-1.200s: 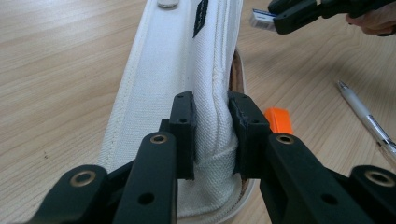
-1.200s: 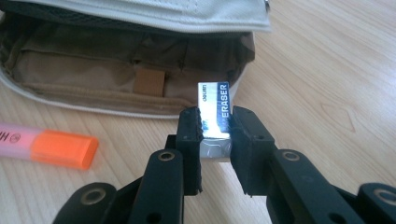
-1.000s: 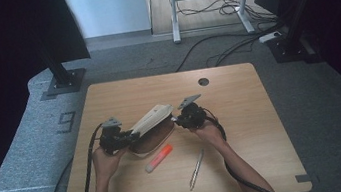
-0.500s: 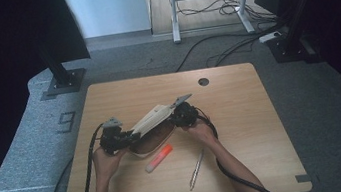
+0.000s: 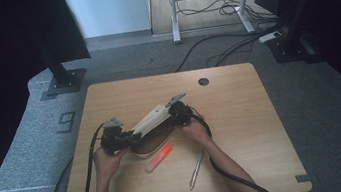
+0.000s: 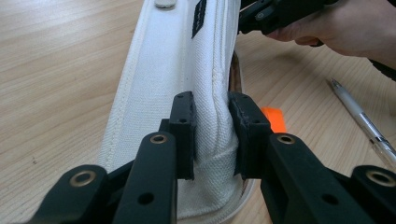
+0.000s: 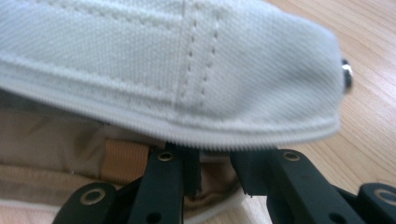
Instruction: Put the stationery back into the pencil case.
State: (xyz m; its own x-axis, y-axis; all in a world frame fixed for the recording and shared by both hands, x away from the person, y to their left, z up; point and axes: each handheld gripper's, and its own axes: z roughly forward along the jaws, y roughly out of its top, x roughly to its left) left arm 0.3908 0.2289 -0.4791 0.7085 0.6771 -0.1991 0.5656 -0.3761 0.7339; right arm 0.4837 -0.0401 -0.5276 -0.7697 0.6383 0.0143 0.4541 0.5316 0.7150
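You had the left gripper [image 6: 211,135] clamped on the near end of the white case [image 5: 150,120] mid-table and the right gripper [image 7: 214,175] pinching its lid edge at 2 o'clock, probably to keep it open for the marker [image 5: 159,158] and pen [image 5: 196,169].

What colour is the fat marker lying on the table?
Bright orange. The chunky orange highlighter marker shows best in the high view, lying on the wooden table beside the pouch.
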